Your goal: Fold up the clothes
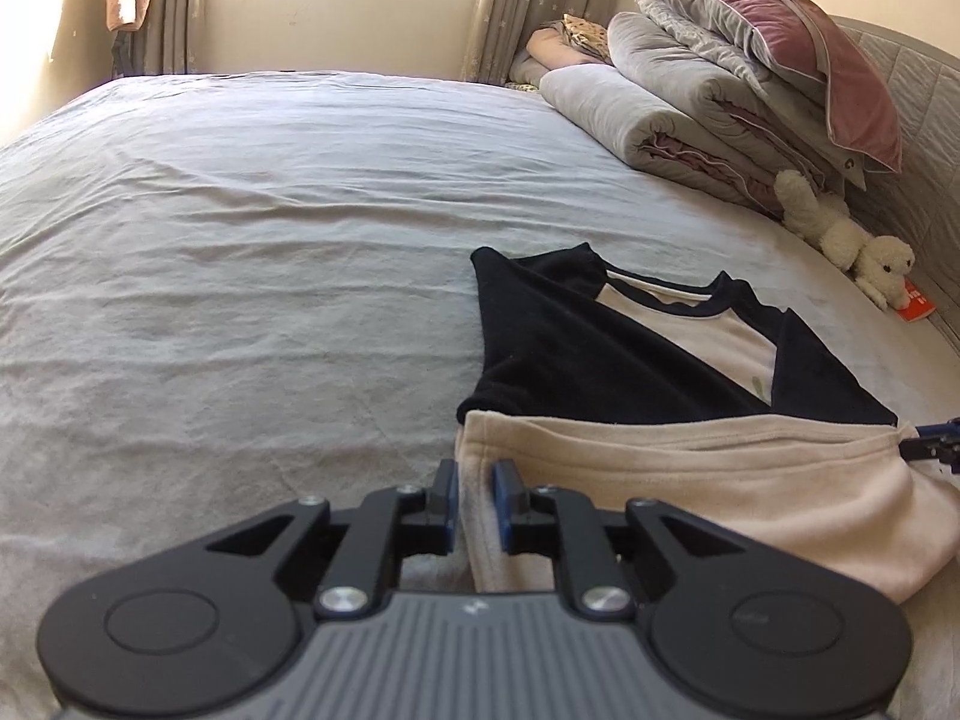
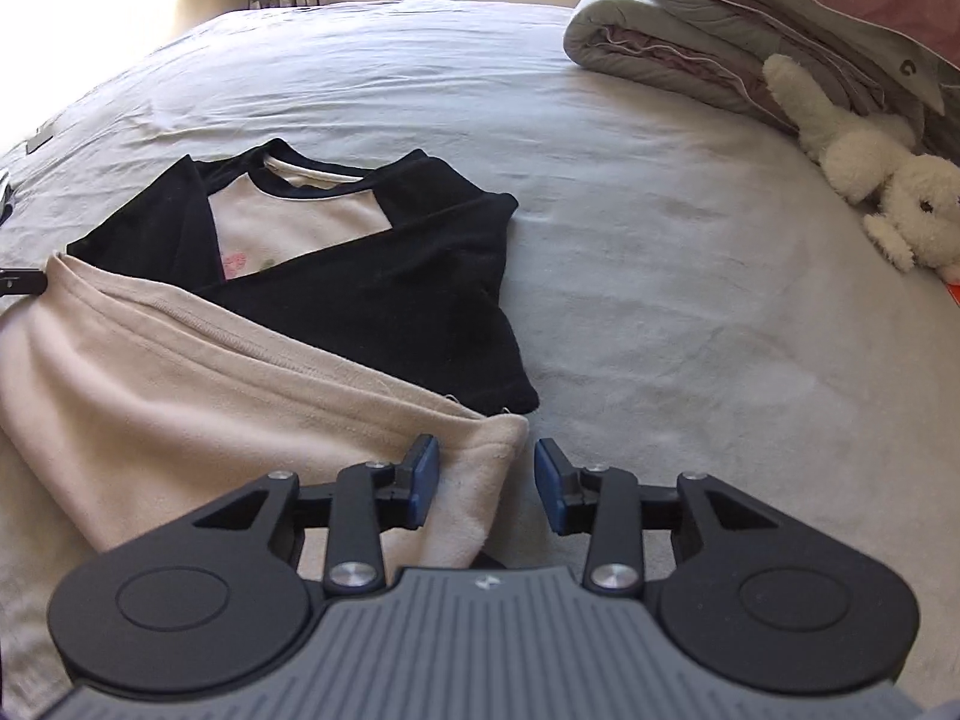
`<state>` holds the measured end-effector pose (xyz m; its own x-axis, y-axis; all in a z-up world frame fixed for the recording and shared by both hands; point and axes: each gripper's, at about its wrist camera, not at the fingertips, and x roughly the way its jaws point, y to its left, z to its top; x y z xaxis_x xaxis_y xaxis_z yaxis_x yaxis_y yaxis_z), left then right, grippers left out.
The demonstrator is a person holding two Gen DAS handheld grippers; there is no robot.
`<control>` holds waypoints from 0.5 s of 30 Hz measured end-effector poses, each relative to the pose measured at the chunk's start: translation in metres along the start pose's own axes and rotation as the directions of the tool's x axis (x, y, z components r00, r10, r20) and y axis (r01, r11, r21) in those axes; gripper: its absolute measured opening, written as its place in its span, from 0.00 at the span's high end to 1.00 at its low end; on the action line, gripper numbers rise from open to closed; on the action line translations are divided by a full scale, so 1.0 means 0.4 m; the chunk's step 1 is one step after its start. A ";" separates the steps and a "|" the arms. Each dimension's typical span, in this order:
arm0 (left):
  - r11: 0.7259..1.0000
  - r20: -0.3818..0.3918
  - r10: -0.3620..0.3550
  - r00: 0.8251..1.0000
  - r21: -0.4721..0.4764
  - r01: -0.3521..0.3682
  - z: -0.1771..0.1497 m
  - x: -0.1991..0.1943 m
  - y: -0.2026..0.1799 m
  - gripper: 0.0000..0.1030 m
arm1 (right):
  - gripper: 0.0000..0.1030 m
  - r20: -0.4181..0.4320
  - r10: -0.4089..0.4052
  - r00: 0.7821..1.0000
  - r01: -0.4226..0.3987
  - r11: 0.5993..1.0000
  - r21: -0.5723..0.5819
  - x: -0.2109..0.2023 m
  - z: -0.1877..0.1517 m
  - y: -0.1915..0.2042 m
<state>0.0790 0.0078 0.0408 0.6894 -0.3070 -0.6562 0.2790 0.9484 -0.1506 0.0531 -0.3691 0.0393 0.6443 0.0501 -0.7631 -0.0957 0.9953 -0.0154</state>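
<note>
A cream shirt with black sleeves and black neck trim (image 1: 648, 336) lies on the bed, both sleeves folded in over its chest. Its cream bottom hem (image 1: 690, 480) is doubled up towards the sleeves. My left gripper (image 1: 475, 495) is shut on the hem's left corner. In the right wrist view the same shirt (image 2: 360, 276) lies to the left, and my right gripper (image 2: 486, 480) is open, its jaws on either side of the hem's right corner (image 2: 480, 468). The right gripper's tip also shows in the left wrist view (image 1: 933, 447).
The grey bed sheet (image 1: 240, 240) spreads wide to the left and far side. Folded quilts and a mauve pillow (image 1: 750, 78) are stacked by the headboard. A white plush toy (image 2: 882, 180) and an orange booklet (image 1: 915, 303) lie on the right.
</note>
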 end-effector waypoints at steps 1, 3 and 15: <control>1.000 0.002 0.006 1.000 0.011 -0.006 0.000 0.000 -0.004 0.94 | 0.87 0.001 -0.004 1.000 0.004 1.000 0.003 0.000 0.002 0.002; 0.999 0.016 0.023 1.000 0.029 -0.023 0.003 -0.007 -0.012 0.95 | 0.91 0.011 -0.031 0.999 0.031 0.999 0.005 -0.003 0.007 0.005; 0.997 0.099 0.075 0.992 0.002 -0.075 0.038 -0.031 -0.010 0.96 | 0.93 0.124 -0.089 0.988 0.078 0.993 0.087 -0.046 0.044 -0.020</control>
<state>0.0798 0.0066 0.0608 0.7713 -0.2416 -0.5888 0.2276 0.9687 -0.0994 0.0554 -0.3765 0.0649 0.7396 -0.0286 -0.6724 0.0215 0.9996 -0.0189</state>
